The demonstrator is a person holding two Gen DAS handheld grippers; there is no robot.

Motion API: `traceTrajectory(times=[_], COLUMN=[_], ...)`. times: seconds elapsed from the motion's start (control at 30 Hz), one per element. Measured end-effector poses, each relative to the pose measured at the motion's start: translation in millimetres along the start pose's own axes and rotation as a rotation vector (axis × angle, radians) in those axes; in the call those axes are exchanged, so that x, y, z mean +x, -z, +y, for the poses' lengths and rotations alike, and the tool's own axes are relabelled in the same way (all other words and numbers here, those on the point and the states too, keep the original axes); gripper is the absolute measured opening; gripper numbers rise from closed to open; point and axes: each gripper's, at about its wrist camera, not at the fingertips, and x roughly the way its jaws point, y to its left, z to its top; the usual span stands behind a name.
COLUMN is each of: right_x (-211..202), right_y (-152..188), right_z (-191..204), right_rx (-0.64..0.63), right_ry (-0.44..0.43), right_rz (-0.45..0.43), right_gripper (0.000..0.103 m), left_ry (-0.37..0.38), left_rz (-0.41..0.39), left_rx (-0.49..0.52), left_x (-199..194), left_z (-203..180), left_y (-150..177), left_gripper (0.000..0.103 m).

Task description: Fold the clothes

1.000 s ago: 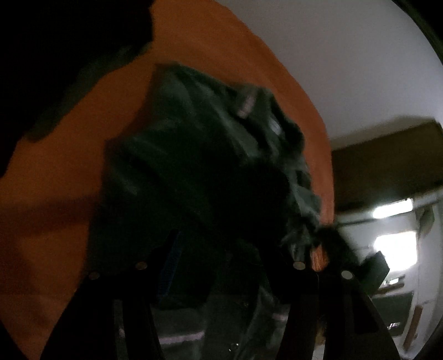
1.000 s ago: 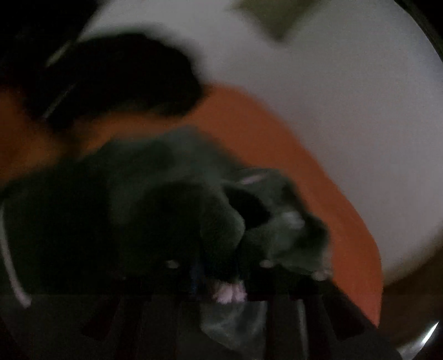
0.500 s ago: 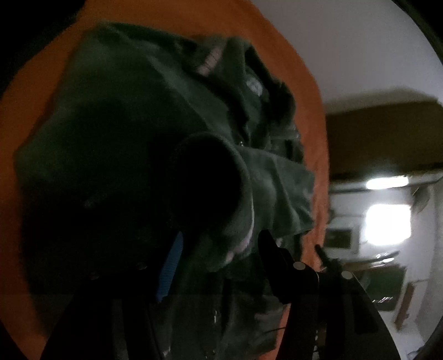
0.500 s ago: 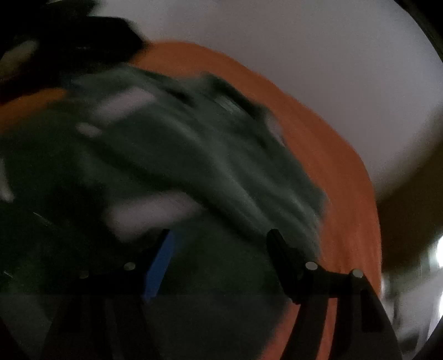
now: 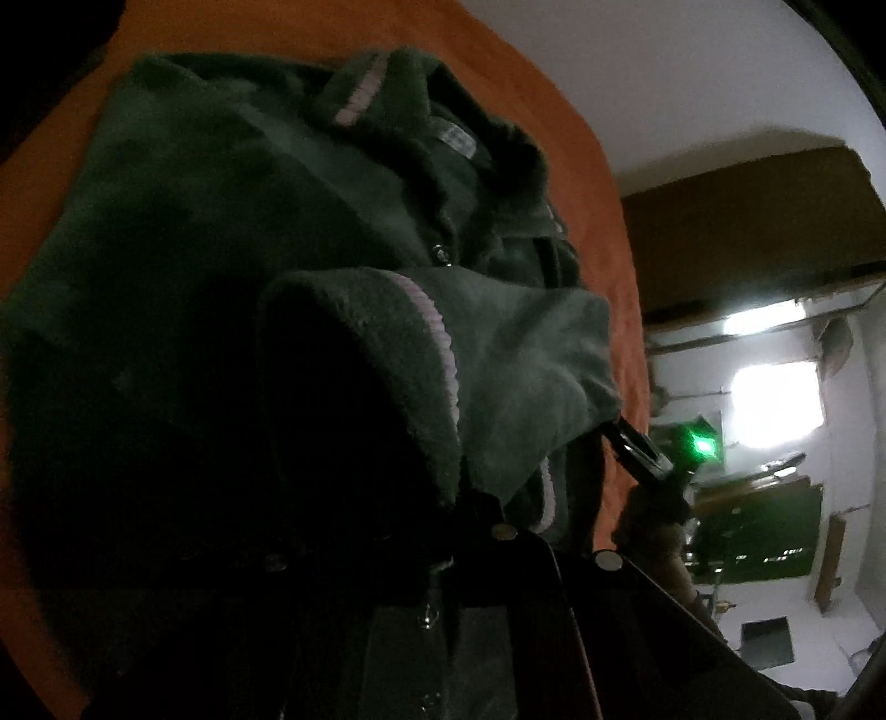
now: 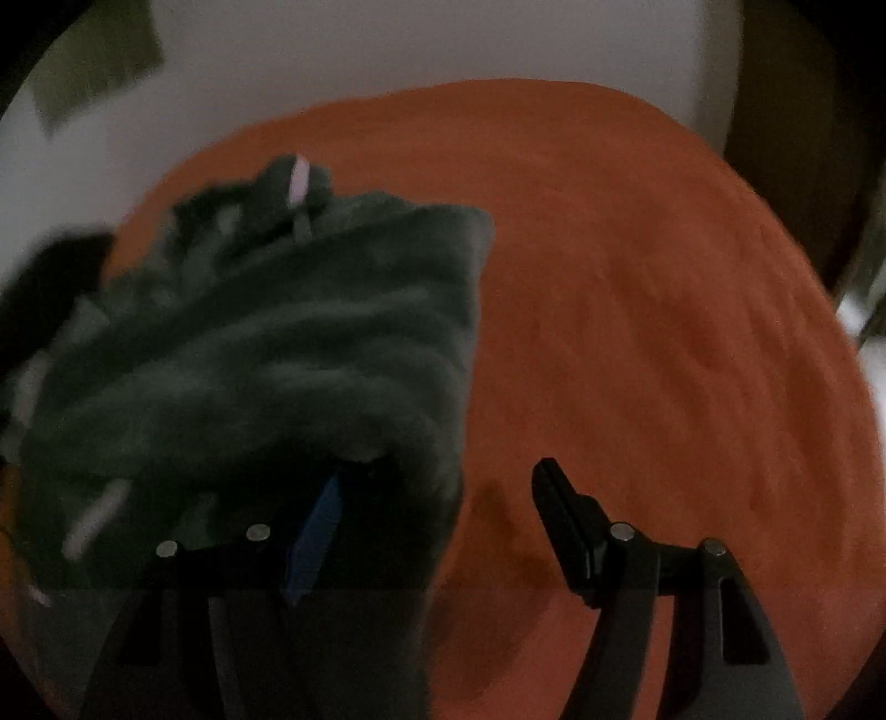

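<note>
Garment (image 5: 232, 232): dark green fleece, plain, with pale pink ribbed trim (image 5: 443, 343) along the cuff edge and collar, and a small grey label (image 5: 457, 135) at the neck. Bed cover (image 6: 637, 288): plain orange, unpatterned, out to its edges. Right gripper (image 6: 437, 487): black fingers, one with a blue pad (image 6: 315, 537). Wall (image 6: 387, 50): plain white

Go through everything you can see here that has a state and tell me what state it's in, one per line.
Green fleece jacket: crumpled on the orange cover, not yet folded.
Sleeve cuff: lifted up, pinched by the left gripper.
Left gripper: shut on the sleeve cuff.
Right gripper: jaws apart and closing, beside the jacket's edge, gripping nothing.
Orange cover: spread out under the jacket.
</note>
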Motion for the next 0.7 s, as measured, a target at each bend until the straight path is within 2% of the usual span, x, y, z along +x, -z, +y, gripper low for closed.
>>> traceTrajectory(times=[0.03,0.07,0.13,0.17,0.27,0.33,0.4,0.47,0.53,0.63,0.67,0.7], right_x=[3,5,9,13,19,21,19,16,0,-46,-57,-66], right_y=[-2,-1,4,7,12,12,16,17,13,-5,-13,-22], right_z=[-4,-14,-35,-40,-40,-47,-56,-56,-54,-56,-58,-61], right_rx=[0.012,0.059,0.171,0.181,0.09,0.113,0.186,0.2,0.176,0.098,0.079,0.061], right_ry=[0.058,0.069,-0.015,-0.031,-0.059,-0.089,-0.124,-0.143,-0.154,-0.178,-0.149,-0.11], right_rz=[0.004,0.007,0.001,0.006,-0.017,-0.021,-0.003,0.051,0.077,0.015,-0.013,-0.042], right_gripper=[0.051,0.05,0.051,0.051,0.052,0.057,0.06,0.06,0.06,0.06,0.06,0.06], left_ry=[-0.003,0.004,0.033,0.024,-0.035,-0.003,0.036,0.034,0.007,-0.013,-0.002,0.014], left_rz=[-0.008,-0.013,-0.013,-0.007,0.005,0.006,0.044,0.086,0.088,0.068,0.052,0.039], left_rx=[-0.01,-0.023,-0.042,-0.035,-0.028,-0.069,-0.084,-0.07,-0.035,0.002,-0.001,-0.015], left_x=[-2,-4,-5,-1,13,15,17,13,1,-18,-24,-27], left_z=[2,5,10,13,25,34,36,33,27,20,20,22], left_y=[0,1,3,5,9,11,15,18,18,10,2,-8], left_gripper=[0.006,0.006,0.006,0.006,0.006,0.006,0.008,0.009,0.009,0.009,0.011,0.019])
